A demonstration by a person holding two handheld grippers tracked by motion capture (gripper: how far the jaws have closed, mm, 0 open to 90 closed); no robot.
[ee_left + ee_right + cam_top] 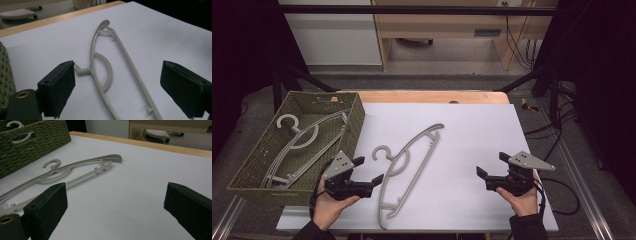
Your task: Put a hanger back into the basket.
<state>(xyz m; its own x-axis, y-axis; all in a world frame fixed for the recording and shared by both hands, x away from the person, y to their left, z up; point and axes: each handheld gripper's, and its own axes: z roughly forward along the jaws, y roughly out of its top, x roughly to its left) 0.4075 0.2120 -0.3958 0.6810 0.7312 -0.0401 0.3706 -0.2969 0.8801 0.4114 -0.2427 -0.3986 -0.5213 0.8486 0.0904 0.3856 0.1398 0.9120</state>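
Left gripper (368,171) fingers wide apart, empty, pointing at the grey hanger (409,165) flat on the white worktop (472,150), its hook just off the left finger (58,87). Right gripper (492,167) also spread wide, empty, well clear. Looks like the approach step; next, straddle the hanger's neck and close. Basket (357,117) wall close on the left, open room to the right.

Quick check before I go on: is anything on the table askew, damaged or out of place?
Nothing looks damaged. One grey hanger lies flat on the white sheet, slanted across it, while others sit in the green woven basket. The left gripper is beside it with its jaws open; the right gripper is open, well apart from it.
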